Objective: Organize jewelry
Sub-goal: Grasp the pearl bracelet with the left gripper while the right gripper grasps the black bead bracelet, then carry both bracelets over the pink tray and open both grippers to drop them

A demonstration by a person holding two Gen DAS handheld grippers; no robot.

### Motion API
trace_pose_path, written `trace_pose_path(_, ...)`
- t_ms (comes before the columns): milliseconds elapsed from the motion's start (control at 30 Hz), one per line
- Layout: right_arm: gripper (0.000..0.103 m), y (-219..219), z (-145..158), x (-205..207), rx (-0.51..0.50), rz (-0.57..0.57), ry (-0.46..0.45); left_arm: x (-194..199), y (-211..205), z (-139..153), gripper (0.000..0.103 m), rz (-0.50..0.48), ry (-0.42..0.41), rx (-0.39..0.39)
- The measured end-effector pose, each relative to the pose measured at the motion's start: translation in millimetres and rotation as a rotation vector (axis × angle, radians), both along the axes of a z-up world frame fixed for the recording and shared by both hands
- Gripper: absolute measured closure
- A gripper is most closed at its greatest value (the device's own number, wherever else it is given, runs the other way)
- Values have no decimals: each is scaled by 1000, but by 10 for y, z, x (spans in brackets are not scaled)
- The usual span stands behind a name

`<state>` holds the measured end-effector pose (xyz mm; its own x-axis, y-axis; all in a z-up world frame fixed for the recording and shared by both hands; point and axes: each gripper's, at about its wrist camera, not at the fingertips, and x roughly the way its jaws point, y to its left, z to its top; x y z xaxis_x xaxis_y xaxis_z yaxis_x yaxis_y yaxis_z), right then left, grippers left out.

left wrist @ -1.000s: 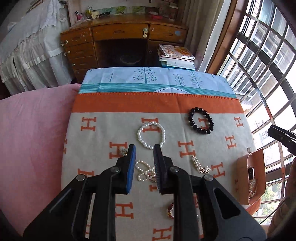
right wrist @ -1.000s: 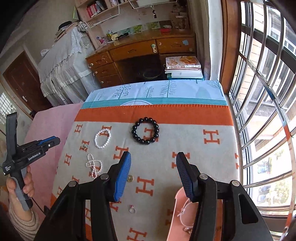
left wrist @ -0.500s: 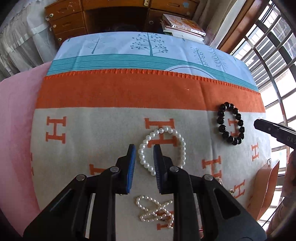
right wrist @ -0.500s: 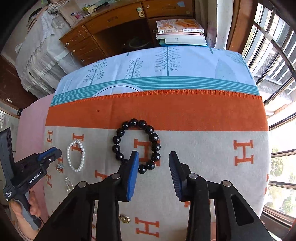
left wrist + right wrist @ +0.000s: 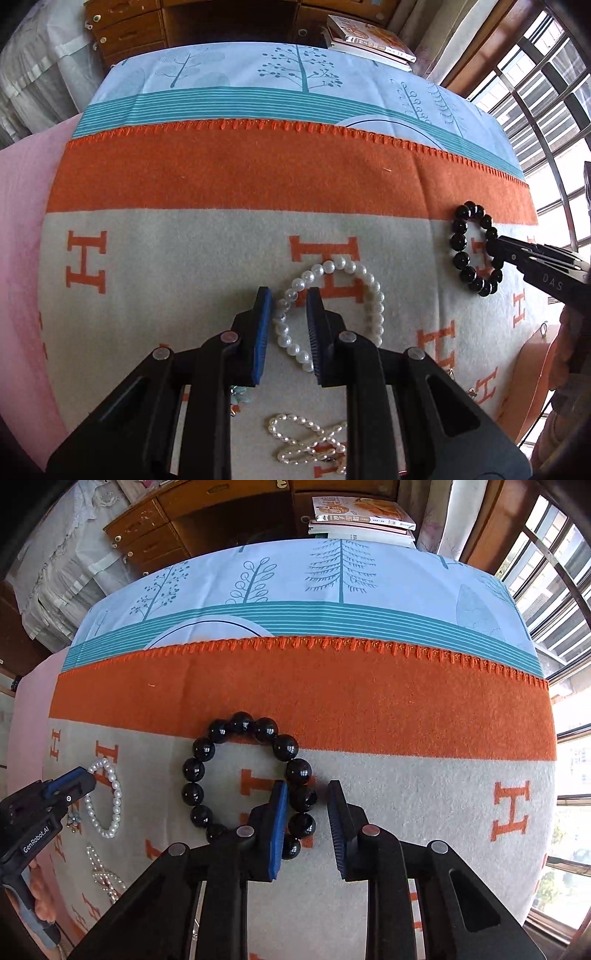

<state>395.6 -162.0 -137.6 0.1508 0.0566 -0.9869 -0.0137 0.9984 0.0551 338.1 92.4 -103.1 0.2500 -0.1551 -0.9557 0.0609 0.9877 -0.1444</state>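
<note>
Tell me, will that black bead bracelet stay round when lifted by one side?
Probably not: the black bead bracelet is separate strung beads, so it likely sags into a drooping loop. Its glossy round beads may slip between the right hand-held gripper pads.

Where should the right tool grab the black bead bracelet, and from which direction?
Take the black bead bracelet on its right-hand strand, from above: it lies flat as an open ring, and the right tool already straddles that strand, one finger inside, one outside.
</note>
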Motion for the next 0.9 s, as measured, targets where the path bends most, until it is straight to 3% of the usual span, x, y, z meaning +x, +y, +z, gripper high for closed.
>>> trace_pose_path(133, 87, 55, -1, 1, -32, 7, -21, -43, -83, 3, 87, -27, -17, 43)
trace_pose_path(200, 88, 56, 13, -5, -24, -2, -30, -59, -110, 3, 98, -22, -26, 66)
trace_pose_path(300, 88, 38, 79, -61, 3, -16, -47, -77, -62, 12, 98, 17, -23, -13)
trace_pose_path(367, 88, 14, 181, -124, 24, -26, -73, -130, -42, 64, 98, 31, -53, -20)
trace_pose_path(633, 88, -230, 1008, -585, 157, -47, -225, -402, -108, 716, 98, 41, -181, -131)
trace_pose_path(900, 88, -824, 1976, -1541, 234, -82, -405, -901, -588, 1487, 98, -72, -304, -200)
